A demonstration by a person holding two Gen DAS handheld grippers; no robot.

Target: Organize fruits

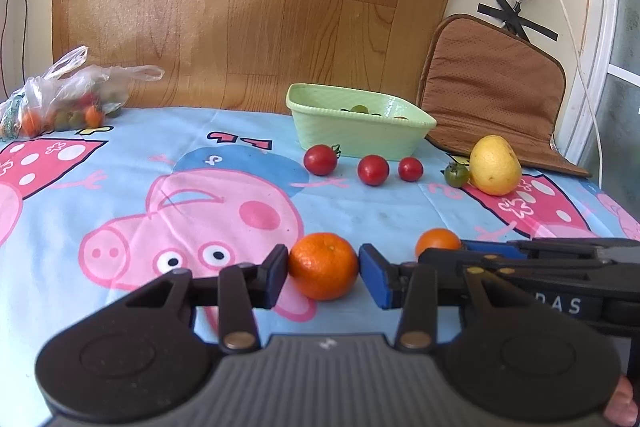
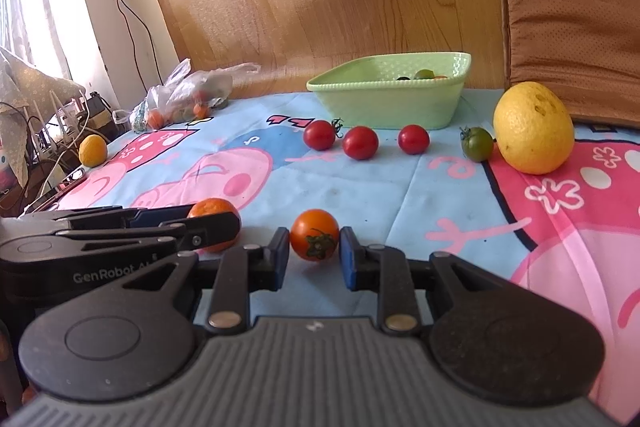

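Pickup step: left tool (image 1: 323, 271) clenched on mandarin (image 1: 323, 265), right tool (image 2: 314, 254) clenched on orange tomato (image 2: 315, 239), both near table's front edge; next, carry to green basket (image 1: 360, 135) at back edge.

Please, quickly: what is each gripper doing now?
Left gripper: closed on the round orange mandarin.
Right gripper: closed on the small orange tomato.

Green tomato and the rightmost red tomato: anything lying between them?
No. In both wrist views, only bare cloth separates the green tomato from the rightmost red tomato.
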